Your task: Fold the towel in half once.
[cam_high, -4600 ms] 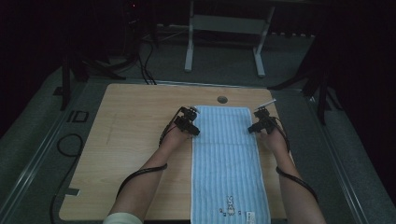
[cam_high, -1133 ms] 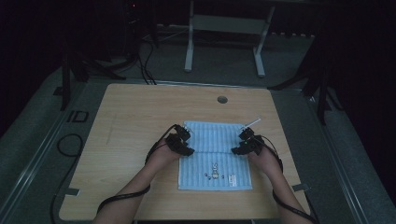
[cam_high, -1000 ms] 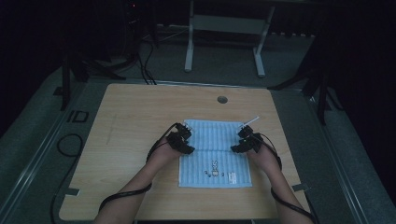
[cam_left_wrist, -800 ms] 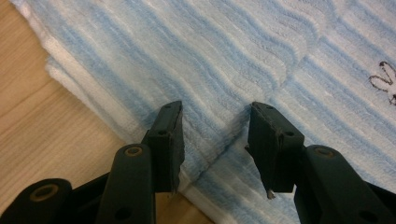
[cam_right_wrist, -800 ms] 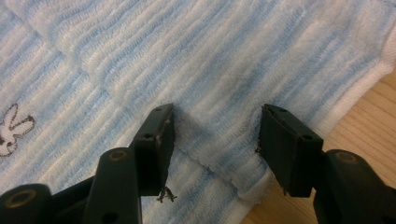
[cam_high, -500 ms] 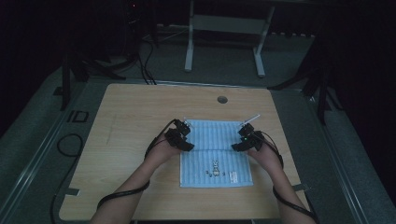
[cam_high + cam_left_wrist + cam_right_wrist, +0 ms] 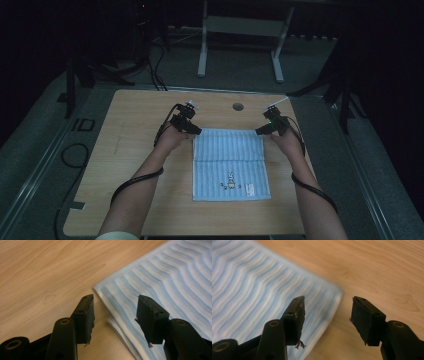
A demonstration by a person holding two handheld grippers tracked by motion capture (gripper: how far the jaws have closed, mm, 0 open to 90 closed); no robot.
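- High view: the folded blue striped towel (image 7: 229, 161) lies mid-table (image 7: 125, 165); both grippers hover at its far corners, so another fold looks next.
- Left gripper view: left gripper (image 7: 114, 312) spread, jaws just opening, empty over the corner.
- Right gripper view: right gripper (image 7: 327, 312) spread, empty; it must pinch its corner.

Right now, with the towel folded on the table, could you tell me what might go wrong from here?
1. The left hand-held gripper hangs open over the towel's far-left corner, where two layers show; closing there might catch only the top one and undo the fold.
2. The right hand-held gripper is open straddling the far-right corner; a lopsided pinch could skew the edges.
3. Dragging the towel could bunch it on the table.
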